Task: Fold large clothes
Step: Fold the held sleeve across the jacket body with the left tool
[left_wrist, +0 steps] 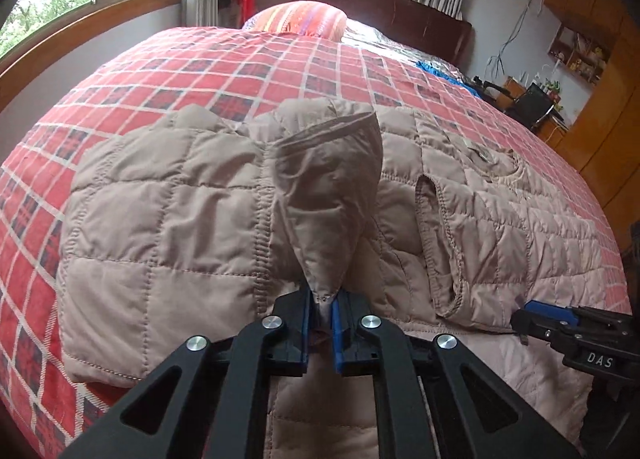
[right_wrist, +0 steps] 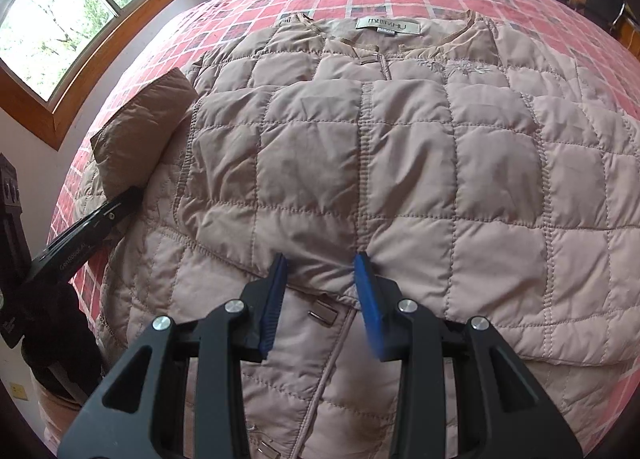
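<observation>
**Quilted jacket spread on the plaid bedspread, sleeve cuff pinched**

On the left, the left gripper (left_wrist: 323,299) is clenched on the sleeve cuff (left_wrist: 326,195) of the beige quilted jacket (right_wrist: 400,163), lifting it into a cone above the fabric. The jacket lies flat on the red plaid bedspread (left_wrist: 200,71), its neck label (right_wrist: 389,26) toward the striped pillow (left_wrist: 300,17). On the right, the right gripper (right_wrist: 322,271) stands released, its blue pads (right_wrist: 276,291) straddling a fold near the jacket's front placket.
</observation>
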